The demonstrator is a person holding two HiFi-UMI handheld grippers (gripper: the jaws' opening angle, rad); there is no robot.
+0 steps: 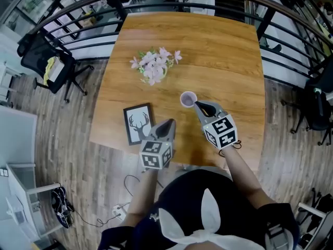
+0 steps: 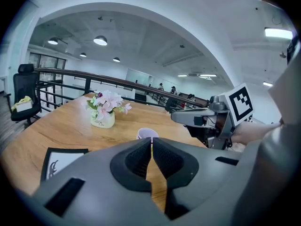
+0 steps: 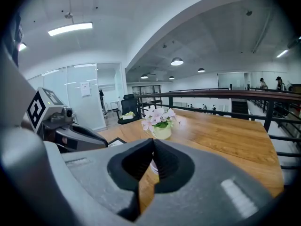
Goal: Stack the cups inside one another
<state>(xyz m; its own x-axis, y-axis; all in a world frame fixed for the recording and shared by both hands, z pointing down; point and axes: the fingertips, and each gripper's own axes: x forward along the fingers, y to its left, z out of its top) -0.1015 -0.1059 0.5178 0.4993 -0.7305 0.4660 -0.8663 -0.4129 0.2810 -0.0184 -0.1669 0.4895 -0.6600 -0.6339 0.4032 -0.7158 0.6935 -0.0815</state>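
Wooden table spreads below you, carrying the flower pot and the deer picture, with your left gripper and right gripper both pressed together on nothing, and the purple cup standing just beside the right tips.

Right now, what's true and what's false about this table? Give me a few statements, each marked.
1. A pot of pink flowers stands on the wooden table. True.
2. The right gripper holds the cup. False: its jaws are shut on nothing, and the cup stands on the table.
3. A framed deer picture lies flat on the table. True.
4. The left gripper is wide open. False: it is shut.
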